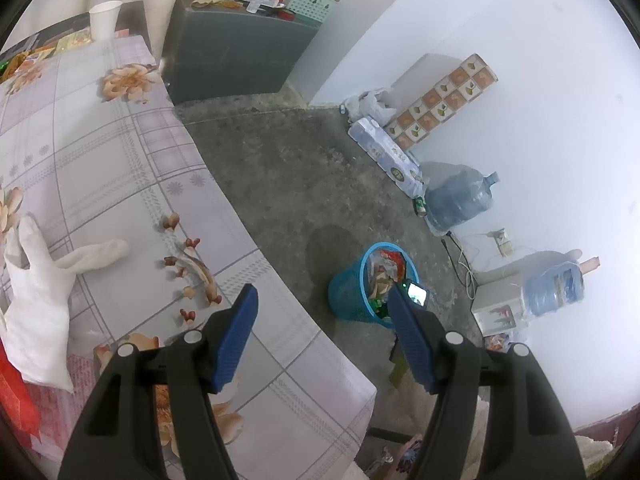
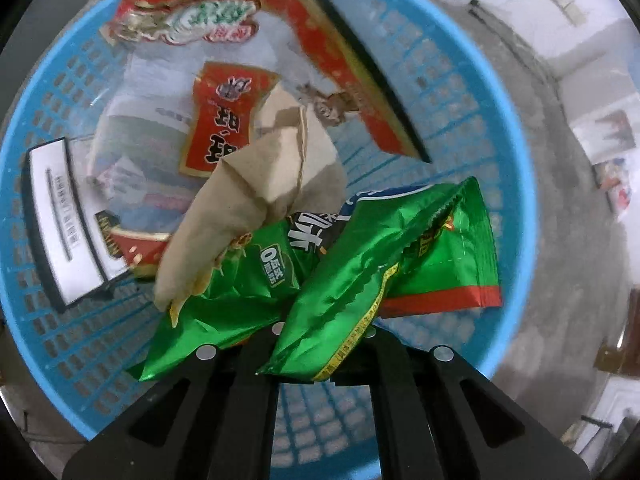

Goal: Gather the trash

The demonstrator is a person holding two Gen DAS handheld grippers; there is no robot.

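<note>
A blue mesh basket (image 2: 516, 184) fills the right wrist view from straight above, holding red snack packets (image 2: 224, 120) and other wrappers. My right gripper (image 2: 322, 332) is shut on a crumpled green snack wrapper (image 2: 360, 264) that hides its fingertips. A wad of beige paper (image 2: 256, 200) hangs against the wrapper; I cannot tell whether it is gripped too. In the left wrist view the same basket (image 1: 344, 296) stands on the floor beside the table. My left gripper (image 1: 322, 290) stands open and empty above the table's edge.
A table with a flowered cloth (image 1: 120, 160) carries a white plastic bag (image 1: 36, 312), a paper cup (image 1: 105, 18) and a red packet (image 1: 12, 396). Water jugs (image 1: 460, 200), a tiled box (image 1: 444, 100) and a grey cabinet (image 1: 236, 52) line the walls. Cables (image 1: 464, 264) lie behind the basket.
</note>
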